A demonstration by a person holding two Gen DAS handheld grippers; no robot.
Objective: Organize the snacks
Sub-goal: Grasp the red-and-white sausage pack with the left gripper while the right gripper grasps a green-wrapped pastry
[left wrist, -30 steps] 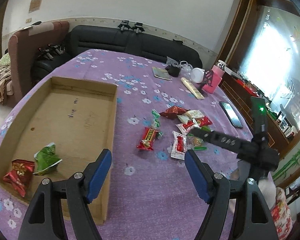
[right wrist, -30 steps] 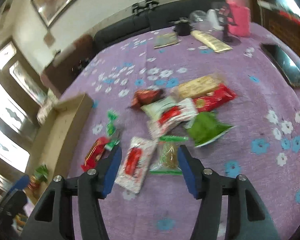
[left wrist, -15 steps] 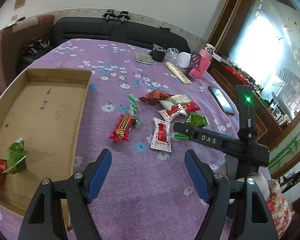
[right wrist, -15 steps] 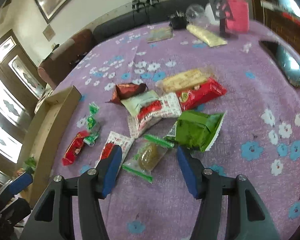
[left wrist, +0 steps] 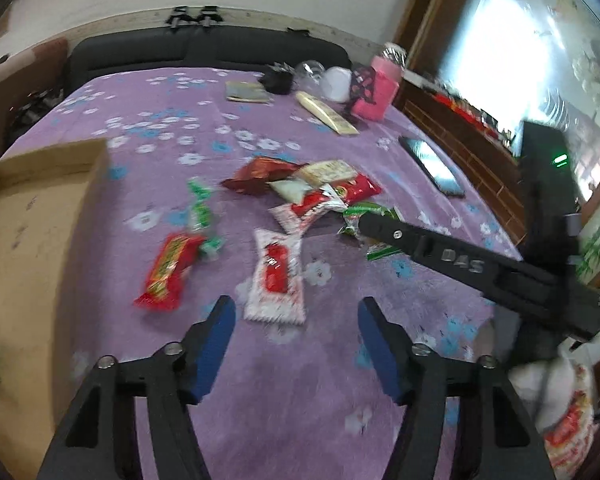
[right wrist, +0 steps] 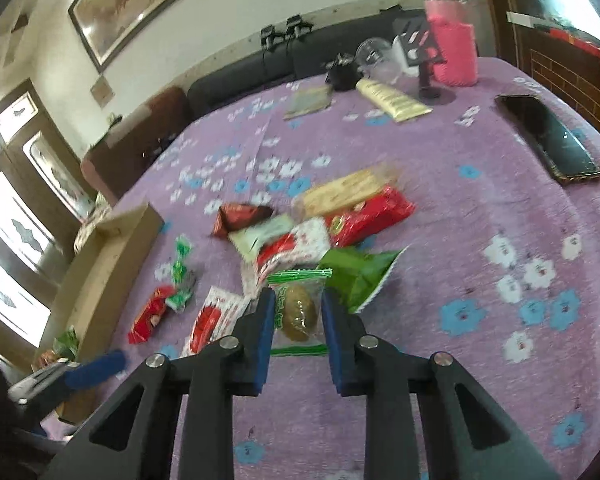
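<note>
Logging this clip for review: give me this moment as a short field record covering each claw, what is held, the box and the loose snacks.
right claw: shut on the clear green-edged packet with a brown snack
left claw: open, holding nothing, above the purple floral tablecloth
nearest to left claw: white-and-red sachet
box: shallow cardboard box, on the left claw's left
loose snacks: red bar wrapper, green foil pouch, others in a pile

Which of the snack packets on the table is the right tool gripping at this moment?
The clear packet with green ends and a brown snack inside, pinched between the right tool. The red, white and green packets beside it lie free on the purple cloth.
</note>
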